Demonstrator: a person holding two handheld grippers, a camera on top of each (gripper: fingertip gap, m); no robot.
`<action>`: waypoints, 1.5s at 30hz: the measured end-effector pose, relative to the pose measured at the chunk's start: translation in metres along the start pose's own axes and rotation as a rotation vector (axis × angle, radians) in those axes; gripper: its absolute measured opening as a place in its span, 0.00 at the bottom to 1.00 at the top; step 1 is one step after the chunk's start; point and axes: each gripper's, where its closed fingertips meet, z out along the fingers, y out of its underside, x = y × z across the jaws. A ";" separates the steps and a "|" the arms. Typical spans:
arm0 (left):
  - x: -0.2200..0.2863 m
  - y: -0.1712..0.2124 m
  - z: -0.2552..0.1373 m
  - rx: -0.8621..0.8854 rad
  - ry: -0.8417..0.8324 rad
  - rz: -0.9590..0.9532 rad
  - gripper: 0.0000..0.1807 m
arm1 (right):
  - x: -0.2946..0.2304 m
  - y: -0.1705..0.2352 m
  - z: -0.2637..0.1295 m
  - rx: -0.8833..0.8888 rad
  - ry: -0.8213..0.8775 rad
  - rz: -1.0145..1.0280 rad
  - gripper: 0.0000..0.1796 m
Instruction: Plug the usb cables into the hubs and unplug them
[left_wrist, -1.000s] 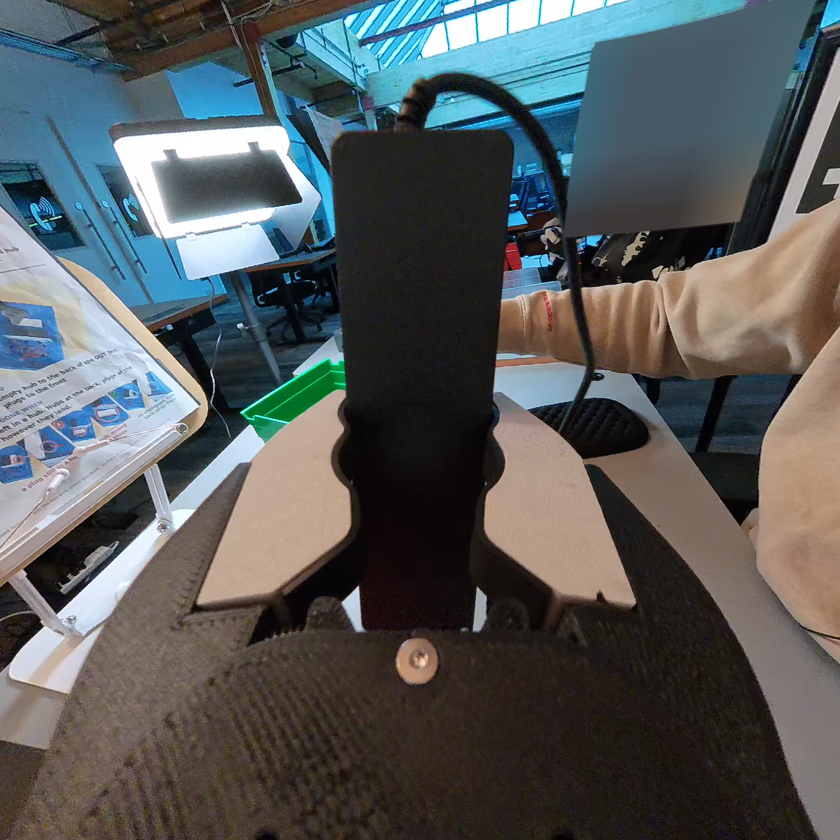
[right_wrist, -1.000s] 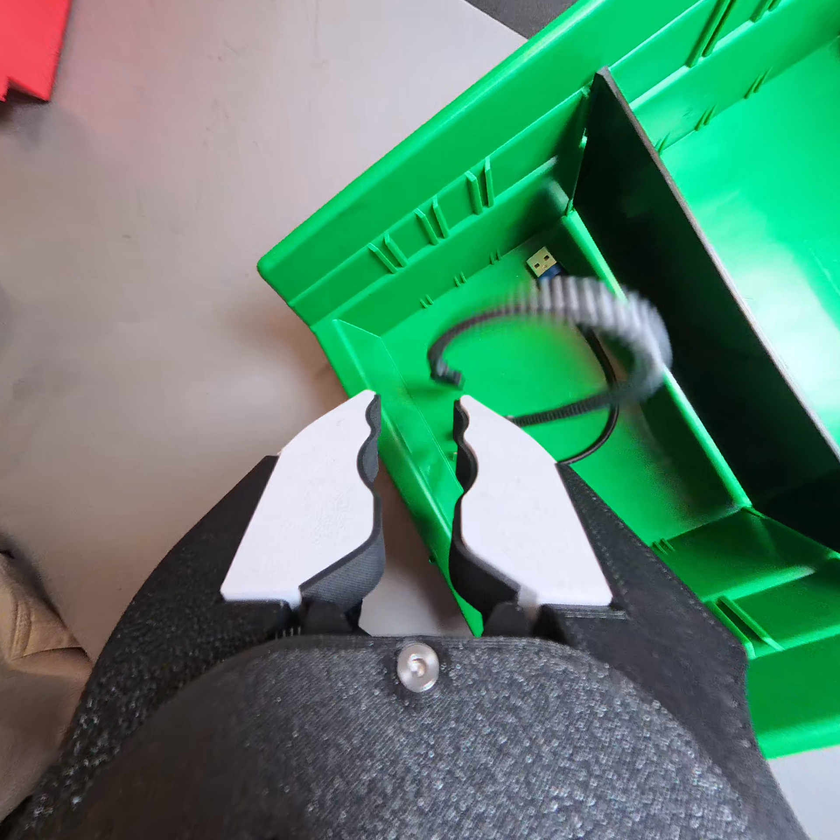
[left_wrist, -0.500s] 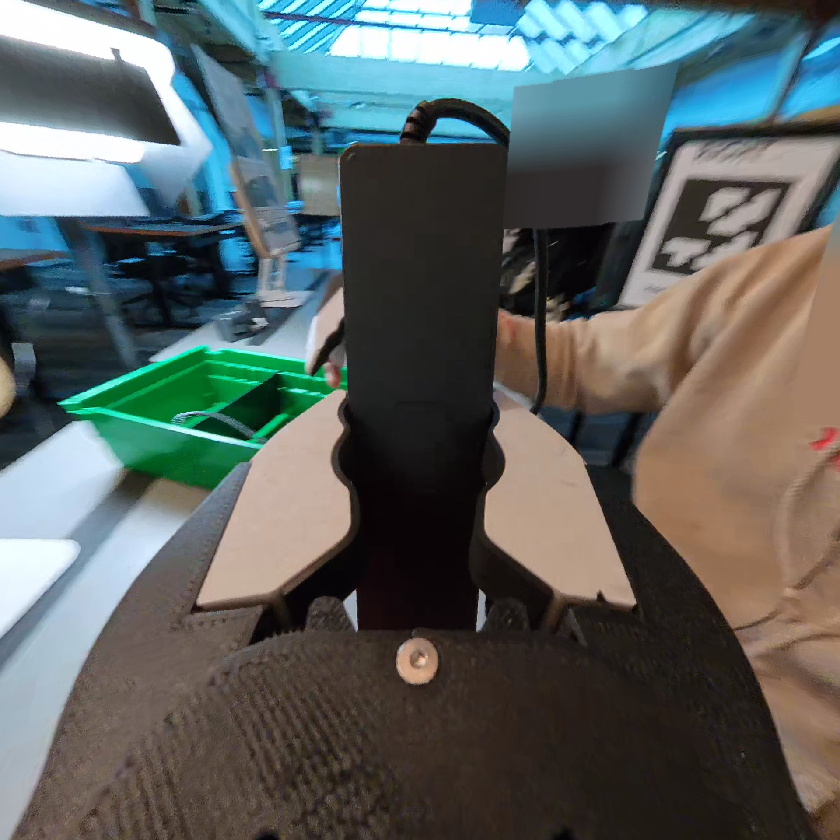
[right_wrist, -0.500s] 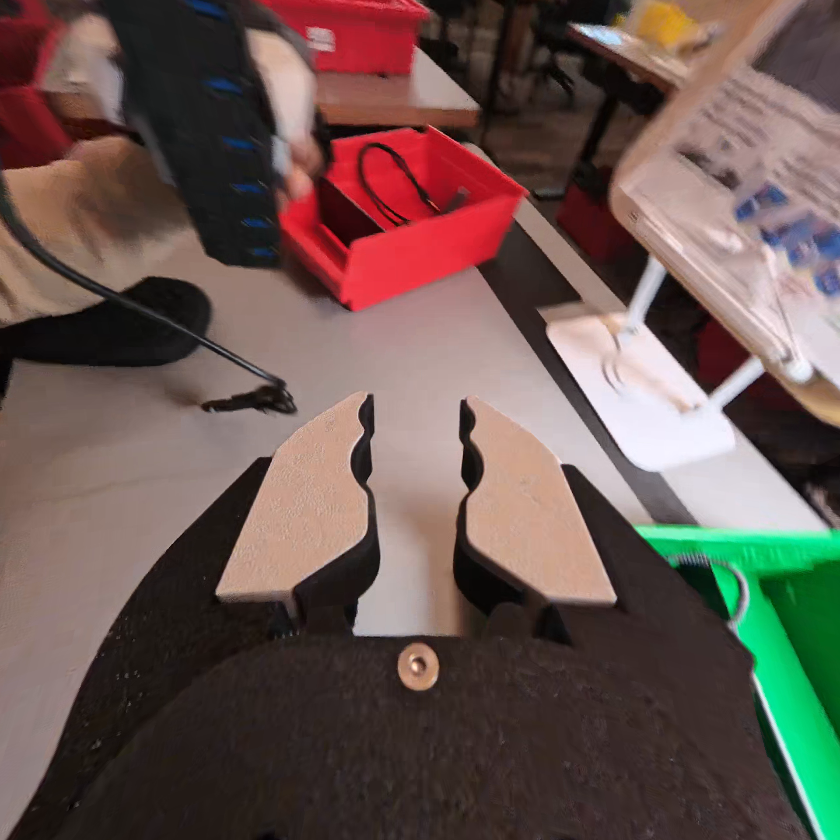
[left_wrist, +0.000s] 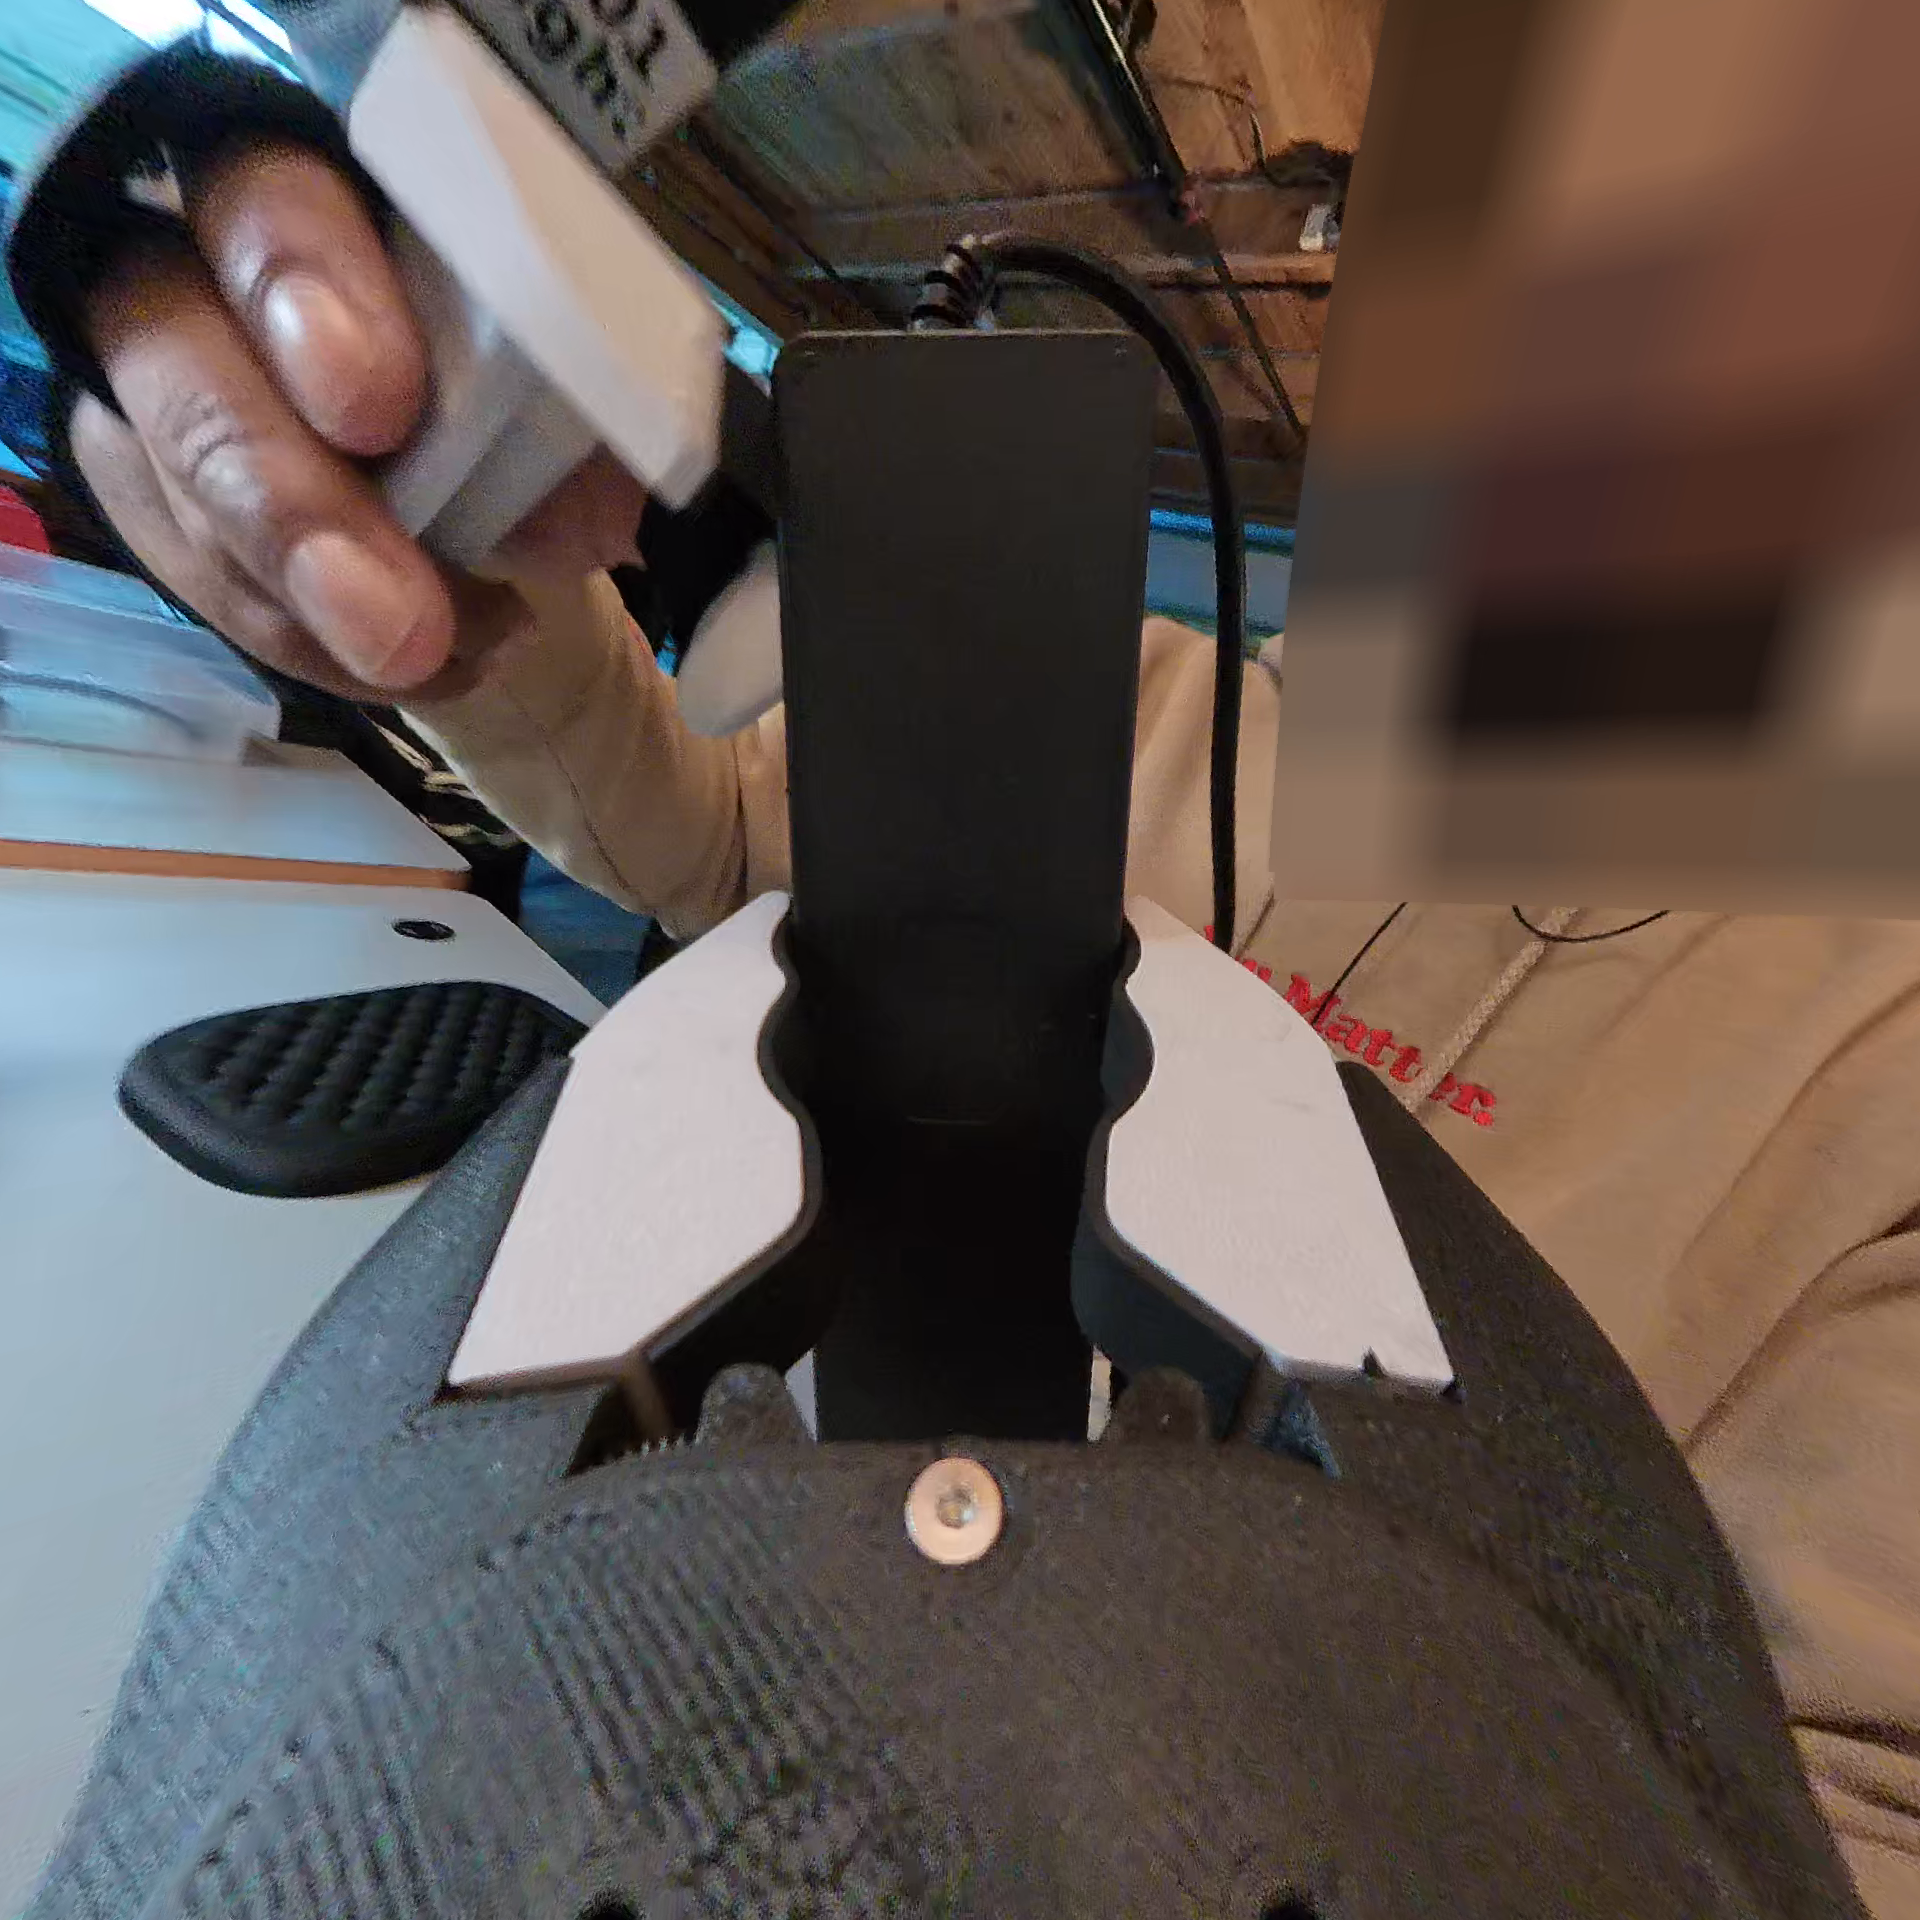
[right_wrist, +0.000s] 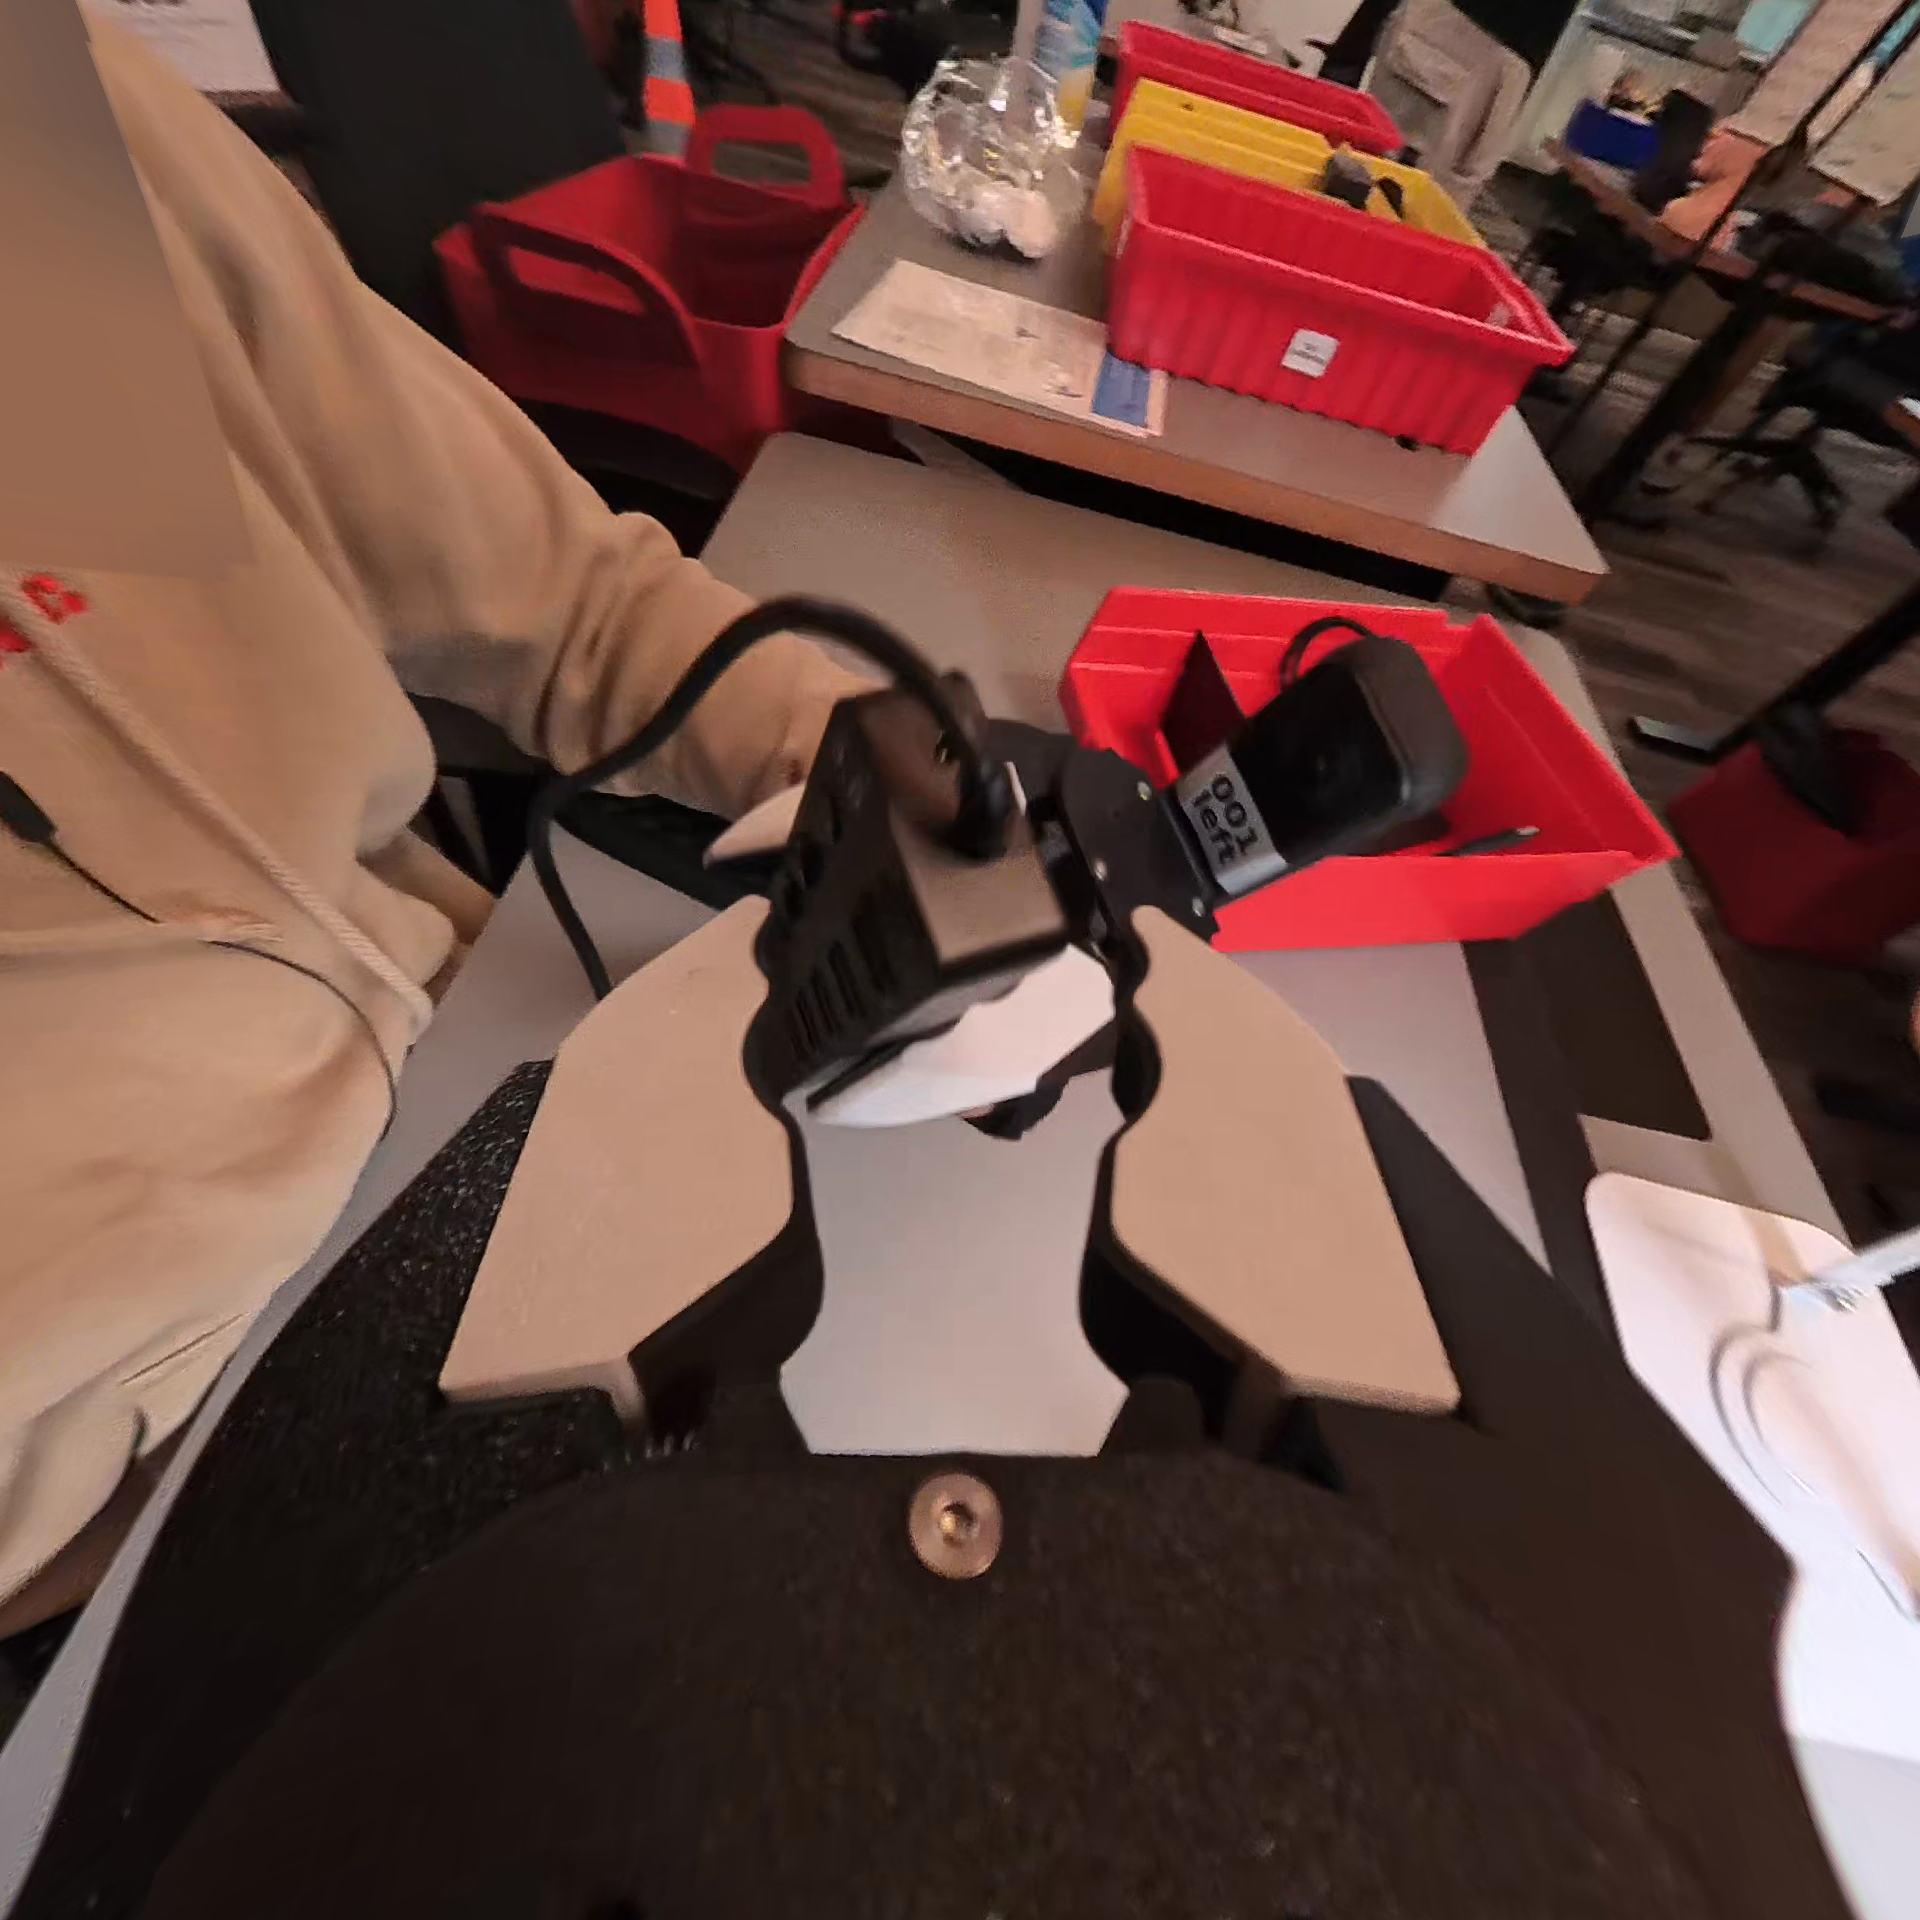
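Left view: while the left gripper clamps the hub by its long sides, only the hub's flat matte back shows; the cable rises from the far end and curves down on the right; a hand at upper left holds the right gripper's handle, blurred
Right view: the right gripper stands wide apart and holds nothing; past its tips the hub is seen end-on, held aloft over the table, with a row of ports along one side; the left gripper carries a black camera on a bracket
Shapes: hub a slim black slab with rounded corners; fingers pale flat plates with wavy black inner edges; gripper bodies coarse, ridged black plastic; a black dimpled oval pad lies on the table
Surface: a smooth grey-white table; a red bin with a black divider sits beyond the hub; a white stand base at right
Room: a second table behind bears a bigger red bin, a yellow bin and paper; a red tote stands on the floor; wooden ceiling beams above
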 end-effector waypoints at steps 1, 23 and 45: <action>-0.001 0.005 0.003 -0.022 0.002 -0.009 0.30 | -0.006 0.000 0.002 -0.008 -0.033 -0.008 0.25; 0.035 -0.089 -0.036 -0.018 -0.801 0.564 0.23 | 0.100 -0.039 -0.206 -0.214 0.705 -0.040 0.14; -0.012 0.035 -0.137 0.055 -1.200 0.340 0.21 | 0.263 0.176 -0.293 -0.178 1.182 0.435 0.14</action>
